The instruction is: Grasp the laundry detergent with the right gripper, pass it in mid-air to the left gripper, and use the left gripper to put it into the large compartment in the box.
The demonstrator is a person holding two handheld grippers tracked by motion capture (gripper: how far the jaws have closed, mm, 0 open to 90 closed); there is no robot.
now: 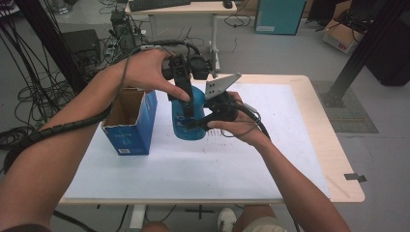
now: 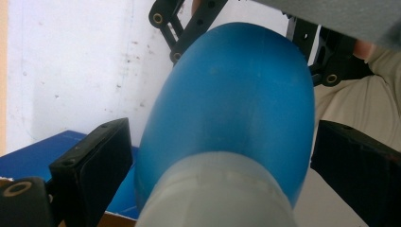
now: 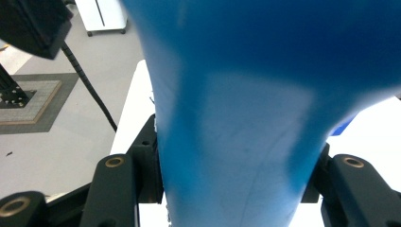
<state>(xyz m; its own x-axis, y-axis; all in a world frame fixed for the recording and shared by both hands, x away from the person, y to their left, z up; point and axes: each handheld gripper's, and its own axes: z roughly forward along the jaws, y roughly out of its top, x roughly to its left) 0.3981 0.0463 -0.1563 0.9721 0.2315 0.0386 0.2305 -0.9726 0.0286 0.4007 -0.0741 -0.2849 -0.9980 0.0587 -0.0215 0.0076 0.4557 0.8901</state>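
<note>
High view: the right gripper (image 1: 196, 123) clamps the blue plastic bottle (image 1: 189, 126) upright on the white table (image 1: 270, 159), beside the open blue cardboard box (image 1: 130, 126).

Left gripper view: the left gripper (image 2: 222, 156) straddles the bottle's grey cap (image 2: 213, 194), pads apart from it; a careless twist could tip it.

Right gripper view: the jaws pinch the bottle; it may slip.

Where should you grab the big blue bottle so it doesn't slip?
Grip the blue bottle around its narrower lower body, from the side, as the right gripper does: its jaws sit on opposite flanks there. The shoulder bulges wide and round, so pads could slide off. The grey cap is the other likely spot, taken from above.
</note>
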